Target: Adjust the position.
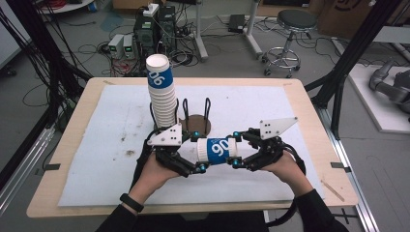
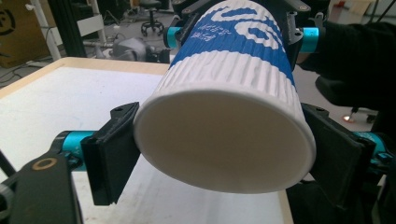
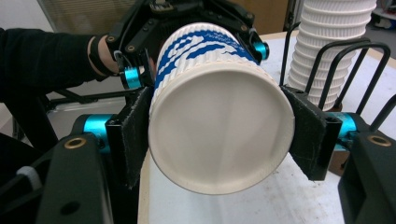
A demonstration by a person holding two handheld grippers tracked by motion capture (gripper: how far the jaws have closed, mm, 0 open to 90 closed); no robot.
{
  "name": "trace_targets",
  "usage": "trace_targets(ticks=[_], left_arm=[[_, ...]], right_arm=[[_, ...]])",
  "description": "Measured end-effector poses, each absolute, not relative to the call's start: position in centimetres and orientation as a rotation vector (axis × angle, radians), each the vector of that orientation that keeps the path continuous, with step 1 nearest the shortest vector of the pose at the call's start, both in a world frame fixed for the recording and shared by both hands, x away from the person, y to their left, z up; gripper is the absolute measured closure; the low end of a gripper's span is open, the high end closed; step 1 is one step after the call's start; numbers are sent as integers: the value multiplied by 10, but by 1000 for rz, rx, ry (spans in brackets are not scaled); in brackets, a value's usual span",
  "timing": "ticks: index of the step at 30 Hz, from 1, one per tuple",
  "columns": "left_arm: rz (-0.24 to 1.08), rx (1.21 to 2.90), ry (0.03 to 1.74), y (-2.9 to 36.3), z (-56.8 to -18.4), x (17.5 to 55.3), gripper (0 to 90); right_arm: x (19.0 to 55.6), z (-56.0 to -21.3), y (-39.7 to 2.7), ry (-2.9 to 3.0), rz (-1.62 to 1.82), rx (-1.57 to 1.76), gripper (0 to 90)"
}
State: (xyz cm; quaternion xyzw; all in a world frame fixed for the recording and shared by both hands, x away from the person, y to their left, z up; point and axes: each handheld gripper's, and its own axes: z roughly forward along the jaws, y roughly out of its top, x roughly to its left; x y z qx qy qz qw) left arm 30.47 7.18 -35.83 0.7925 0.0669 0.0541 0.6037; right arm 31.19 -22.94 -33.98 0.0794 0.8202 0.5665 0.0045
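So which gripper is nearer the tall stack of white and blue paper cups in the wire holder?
Left. The left gripper sits just in front of the stack; the right gripper is further off to its right, gripping the sideways paper cup.

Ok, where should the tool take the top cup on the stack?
Best grip the top cup by its blue band, just under the rim, coming level from the near side. The stack stands upright, only that cup's wall is fully exposed, and the wire rack loops fence the lower cups.
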Motion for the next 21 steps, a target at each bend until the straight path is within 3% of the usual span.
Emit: trace_targets(ticks=[6, 10, 21], left_arm=[[192, 1934, 112, 70, -347, 302, 202], [255, 2042, 73, 63, -342, 300, 214], [267, 2092, 54, 58, -339, 300, 223]], right_arm=[[311, -342, -227, 2593, 1722, 237, 293], [310, -340, -223, 2635, 1559, 238, 230], [304, -334, -217, 2627, 1410, 173, 213]])
